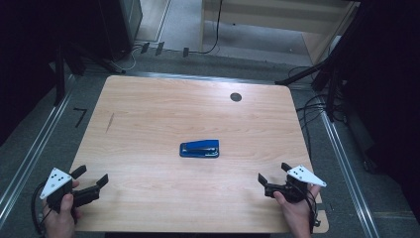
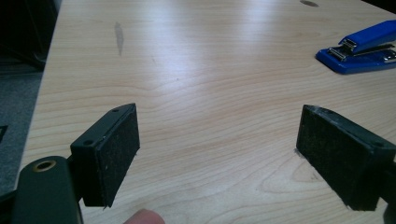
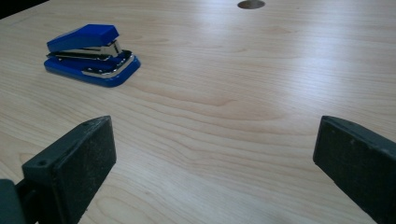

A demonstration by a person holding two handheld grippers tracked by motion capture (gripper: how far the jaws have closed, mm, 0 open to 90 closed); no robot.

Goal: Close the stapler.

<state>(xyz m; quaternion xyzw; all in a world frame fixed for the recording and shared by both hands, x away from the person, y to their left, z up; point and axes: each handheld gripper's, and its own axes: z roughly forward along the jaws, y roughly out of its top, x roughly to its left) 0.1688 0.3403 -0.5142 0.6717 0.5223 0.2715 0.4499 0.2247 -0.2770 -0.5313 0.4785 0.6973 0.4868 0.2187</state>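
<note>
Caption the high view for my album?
Blue stapler on wooden table, open left gripper and right gripper apart.

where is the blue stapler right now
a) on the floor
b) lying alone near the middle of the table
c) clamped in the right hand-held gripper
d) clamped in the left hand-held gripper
b: the blue stapler lies mid-table, apart from both open hand-held grippers.

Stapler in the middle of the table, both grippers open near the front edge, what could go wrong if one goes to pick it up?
1. The blue stapler lies low and flat; jaws closing on its sloped top might slip.
2. Squeezing top to base could fire a staple.
3. The left gripper and right gripper stand on opposite sides; reaching together, they might collide.
</note>
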